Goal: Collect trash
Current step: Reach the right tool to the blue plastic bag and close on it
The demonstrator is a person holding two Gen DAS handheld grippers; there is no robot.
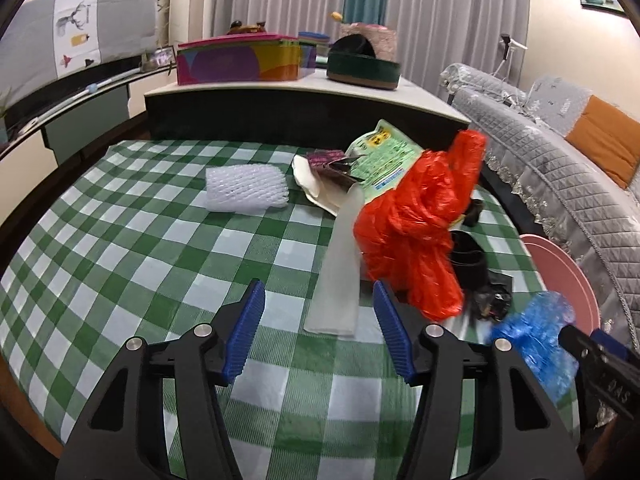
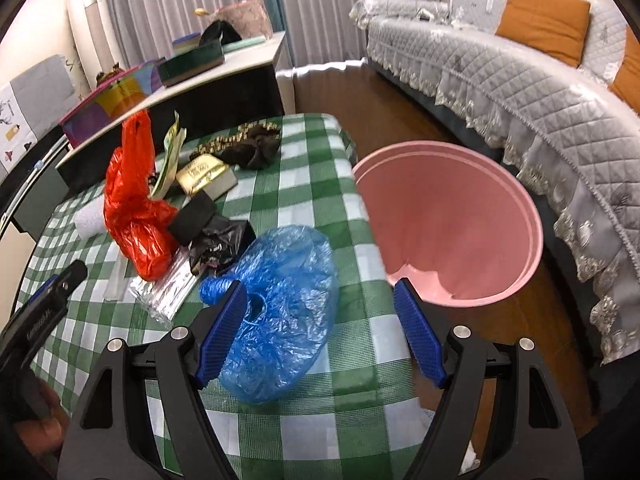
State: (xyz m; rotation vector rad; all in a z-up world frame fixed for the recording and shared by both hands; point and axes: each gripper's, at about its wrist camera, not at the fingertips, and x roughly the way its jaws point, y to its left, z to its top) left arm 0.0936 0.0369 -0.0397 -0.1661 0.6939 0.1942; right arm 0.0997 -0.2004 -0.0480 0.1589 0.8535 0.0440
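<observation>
Trash lies scattered on a green-checked tablecloth. My left gripper is open, and the near end of a translucent plastic strip lies between its blue pads, untouched. Right of the strip are a red plastic bag and black scraps. Farther back lie a white foam net and a green printed packet. My right gripper is open above a crumpled blue plastic bag, which reaches up past its left pad. A pink bin stands just off the table's right edge.
A silver foil wrapper, a black crumpled bag, a gold box and dark patterned cloth also lie on the table. Behind it stands a low cabinet with boxes. A grey-covered sofa runs along the right.
</observation>
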